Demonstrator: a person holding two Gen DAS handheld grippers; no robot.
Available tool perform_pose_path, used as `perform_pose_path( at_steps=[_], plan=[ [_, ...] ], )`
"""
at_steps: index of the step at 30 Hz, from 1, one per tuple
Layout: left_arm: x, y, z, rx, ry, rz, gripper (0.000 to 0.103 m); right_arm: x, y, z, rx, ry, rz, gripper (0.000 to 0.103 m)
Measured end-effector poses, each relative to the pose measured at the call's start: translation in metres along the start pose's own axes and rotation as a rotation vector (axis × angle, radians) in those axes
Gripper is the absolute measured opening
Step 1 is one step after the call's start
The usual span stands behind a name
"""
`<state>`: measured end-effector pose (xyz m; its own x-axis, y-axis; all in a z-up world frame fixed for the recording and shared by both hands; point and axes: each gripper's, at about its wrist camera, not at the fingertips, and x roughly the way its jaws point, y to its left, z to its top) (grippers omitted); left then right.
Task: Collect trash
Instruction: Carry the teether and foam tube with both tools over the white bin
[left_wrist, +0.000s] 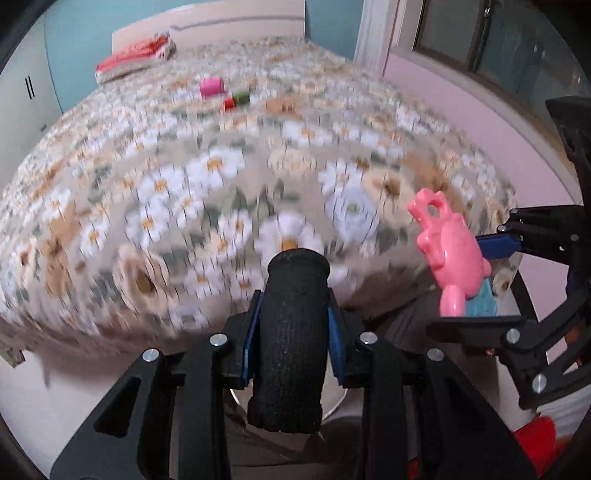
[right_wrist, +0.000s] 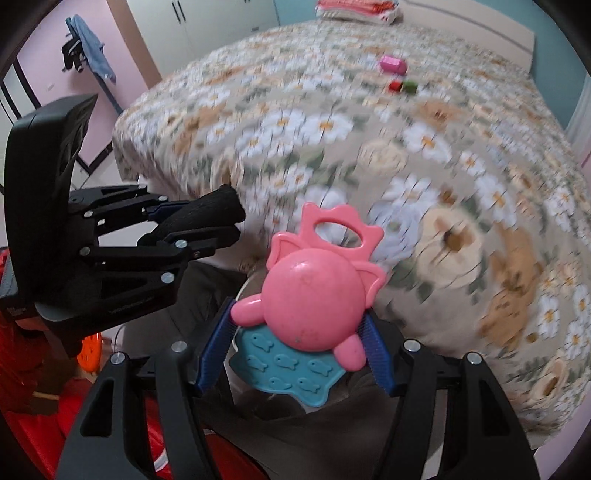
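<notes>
My left gripper (left_wrist: 294, 299) is shut on a black fabric-covered roll (left_wrist: 291, 332), which stands up between the blue pads. The right wrist view shows that same left gripper (right_wrist: 221, 225) from the side, with the roll (right_wrist: 218, 206) poking out of it. My right gripper (right_wrist: 300, 310) is shut on a pink and teal plastic toy (right_wrist: 314, 291) with a ring handle. The left wrist view has the toy (left_wrist: 450, 254) at the right edge. Both grippers point down over a dark-lined container with a white rim (right_wrist: 242, 291) beside the bed.
A bed with a floral cover (left_wrist: 221, 166) fills the background. On it lie a pink block (left_wrist: 211, 87), a red block (left_wrist: 229, 104) and a green block (left_wrist: 242, 97). Folded red and white bedding (left_wrist: 136, 59) sits at the head. Red objects (right_wrist: 33, 369) lie low beside the container.
</notes>
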<state>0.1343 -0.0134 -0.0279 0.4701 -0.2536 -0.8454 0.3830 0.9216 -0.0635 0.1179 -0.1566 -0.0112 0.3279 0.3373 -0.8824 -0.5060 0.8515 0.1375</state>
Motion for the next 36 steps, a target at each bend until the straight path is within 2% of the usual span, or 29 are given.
perform_pose_path(
  at_steps=[15,25,36],
  plan=[
    [0.127,0.026,-0.089,-0.093,0.275,-0.036,0.032,0.146,0.004,-0.053,0.026,0.270,0.064,0.067],
    [0.191,0.047,-0.111,-0.220,0.360,-0.096,0.032,0.223,-0.003,-0.063,0.074,0.392,0.076,0.067],
    [0.251,0.068,-0.132,-0.362,0.450,-0.113,0.032,0.281,-0.011,-0.076,0.148,0.446,0.064,0.067]
  ],
)
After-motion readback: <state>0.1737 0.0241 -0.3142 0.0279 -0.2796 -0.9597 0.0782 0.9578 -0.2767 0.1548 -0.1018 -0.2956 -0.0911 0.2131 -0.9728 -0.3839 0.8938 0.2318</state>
